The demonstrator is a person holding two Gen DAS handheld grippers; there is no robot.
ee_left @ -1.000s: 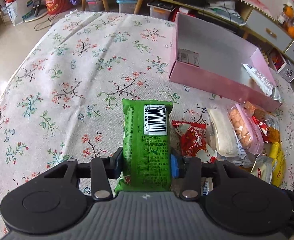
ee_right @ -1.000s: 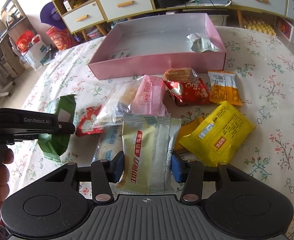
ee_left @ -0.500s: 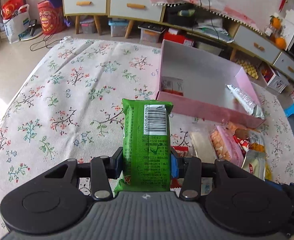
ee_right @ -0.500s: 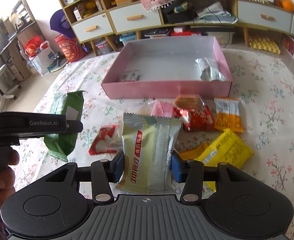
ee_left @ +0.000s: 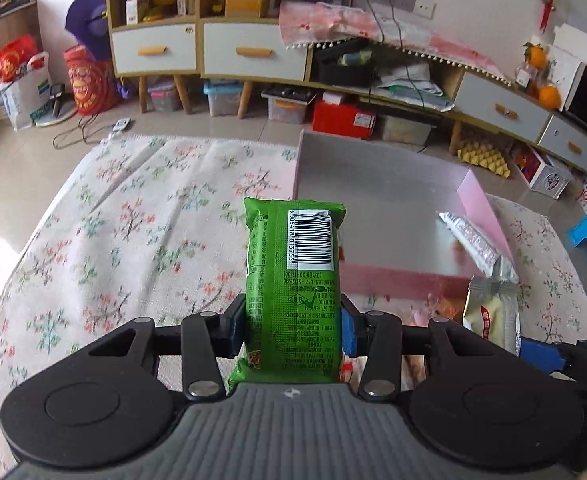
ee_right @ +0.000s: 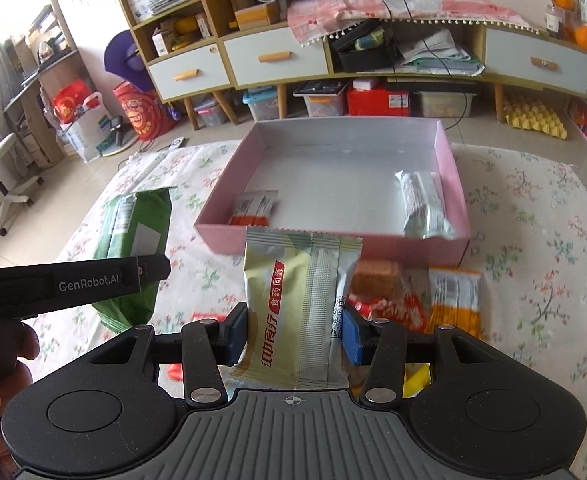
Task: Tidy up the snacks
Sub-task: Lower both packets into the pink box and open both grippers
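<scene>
Left gripper clamps a green packet aloft, near the pink box. Right gripper grips a beige packet likewise. Progress early — two packets sit boxed; several snacks remain on the tablecloth.

A floral tablecloth covers the table, bearing a pink box and loose snack packets just in front of it.
</scene>
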